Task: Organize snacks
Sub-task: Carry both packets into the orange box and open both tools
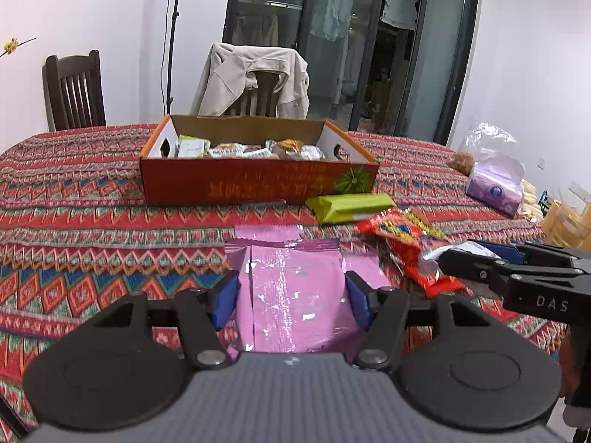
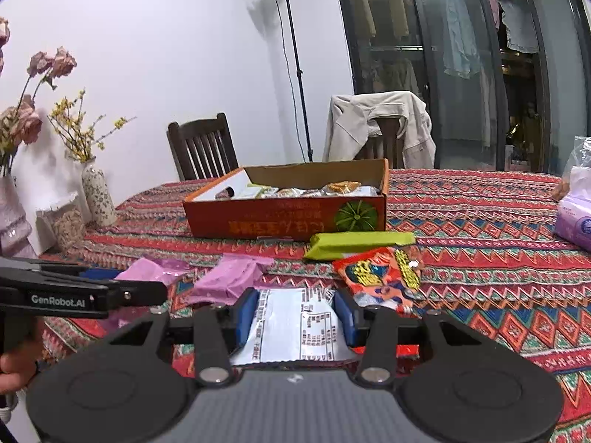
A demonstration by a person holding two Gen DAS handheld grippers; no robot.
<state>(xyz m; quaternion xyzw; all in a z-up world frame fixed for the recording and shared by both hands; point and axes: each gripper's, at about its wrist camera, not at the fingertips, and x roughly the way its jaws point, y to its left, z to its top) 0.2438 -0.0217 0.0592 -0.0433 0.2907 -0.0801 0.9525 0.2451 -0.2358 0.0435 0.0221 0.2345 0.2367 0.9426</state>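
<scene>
Several snacks already lie in the box (image 1: 258, 181) ahead of both grippers. The left gripper (image 1: 291, 299) pinches a pink packet (image 1: 295, 295), the right gripper (image 2: 295, 319) a white-backed packet (image 2: 295, 328). The green bar (image 2: 362, 243) and probably another pink packet (image 2: 229, 277) wait beyond the fingers.

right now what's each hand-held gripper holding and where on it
Left hand-held gripper clamps the pink packet across its sides. Right hand-held gripper clamps a red snack packet across its sides, silver back up.

Glossy pink plastic pouch (image 1: 295, 295), crinkled and reflective. Shiny red foil snack packet (image 2: 380, 277); smooth lime-green wrapper (image 2: 360, 243). Matt printed cardboard box (image 1: 258, 181), raw brown inside. Woven patterned cloth tablecloth (image 1: 92, 229). Dark wooden chair (image 2: 203, 147). Matt black plastic grippers.
</scene>
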